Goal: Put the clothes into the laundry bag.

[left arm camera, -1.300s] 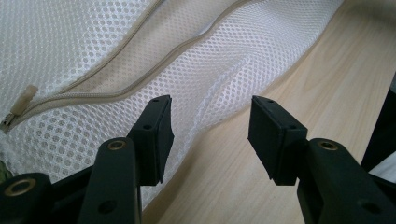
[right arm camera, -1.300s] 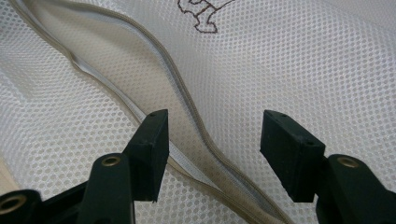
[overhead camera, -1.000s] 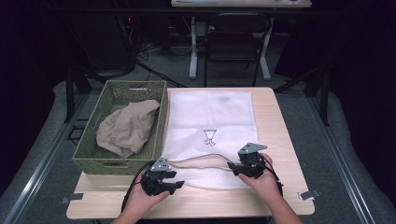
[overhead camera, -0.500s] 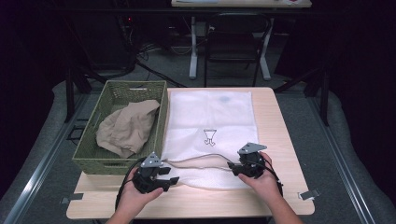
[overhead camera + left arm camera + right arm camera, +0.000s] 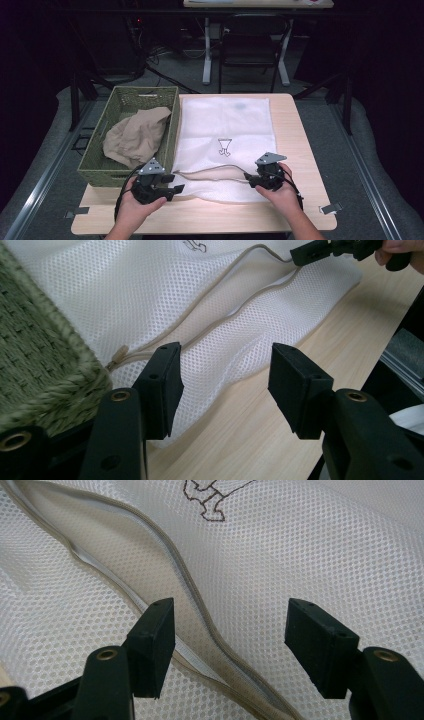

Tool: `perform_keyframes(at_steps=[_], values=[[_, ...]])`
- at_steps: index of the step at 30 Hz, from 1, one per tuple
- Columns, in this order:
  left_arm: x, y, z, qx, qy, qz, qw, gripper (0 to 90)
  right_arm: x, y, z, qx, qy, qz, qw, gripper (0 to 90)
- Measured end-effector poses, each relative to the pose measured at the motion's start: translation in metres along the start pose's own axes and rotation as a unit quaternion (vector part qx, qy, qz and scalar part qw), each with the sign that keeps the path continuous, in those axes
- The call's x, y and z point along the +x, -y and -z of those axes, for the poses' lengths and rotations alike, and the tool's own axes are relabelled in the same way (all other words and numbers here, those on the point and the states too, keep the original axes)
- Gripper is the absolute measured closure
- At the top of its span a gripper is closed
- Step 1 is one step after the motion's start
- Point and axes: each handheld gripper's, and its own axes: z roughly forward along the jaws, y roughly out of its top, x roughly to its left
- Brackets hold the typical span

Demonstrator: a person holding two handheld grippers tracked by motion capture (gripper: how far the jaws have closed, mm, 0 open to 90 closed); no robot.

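Note:
A white mesh laundry bag (image 5: 225, 130) lies flat on the wooden table (image 5: 300, 145), with a small dark logo (image 5: 225, 147) at its middle. Its beige zipper (image 5: 185, 580) gapes open along the near edge. My left gripper (image 5: 175, 183) hovers open by the bag's near left corner, nothing between its jaws (image 5: 225, 375). The zipper's end (image 5: 118, 356) lies just past its left jaw. My right gripper (image 5: 248, 179) is open over the zipper opening (image 5: 230, 630), and the zipper's edge runs between its jaws without being pinched. Its black tip (image 5: 312, 252) sits at the zipper's far end.
A green woven basket (image 5: 172, 130) stands left of the bag and holds a crumpled beige cloth (image 5: 135, 137); its corner (image 5: 45, 385) is close to my left gripper. A strip of bare table runs along the near edge. Chairs and desk legs stand beyond the table.
My left gripper has drawn back to the left, off the bag's edge, and lifted a little. The right gripper and the bag have stayed put.

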Motion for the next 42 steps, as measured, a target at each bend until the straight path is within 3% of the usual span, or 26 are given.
perform_keyframes(at_steps=[11, 28, 36, 42], values=[[0.005, -0.012, 0.017, -0.008, -0.017, 0.013, 0.9997, 46.7, -0.001, 0.000, 0.001, -0.004, 0.004, -0.003, 1.0000, 36.0], [0.034, -0.041, 0.020, 0.025, -0.040, 0.040, 0.9981, 46.4, -0.002, 0.000, 0.002, -0.005, 0.004, -0.005, 1.0000, 35.8], [0.041, -0.051, 0.021, 0.039, -0.057, 0.047, 0.9965, 43.7, -0.002, 0.000, 0.003, -0.005, 0.005, -0.006, 1.0000, 35.8], [0.046, -0.066, 0.023, 0.057, -0.086, 0.046, 0.9936, 41.8, -0.002, 0.000, 0.002, -0.005, 0.005, -0.006, 1.0000, 35.8]])
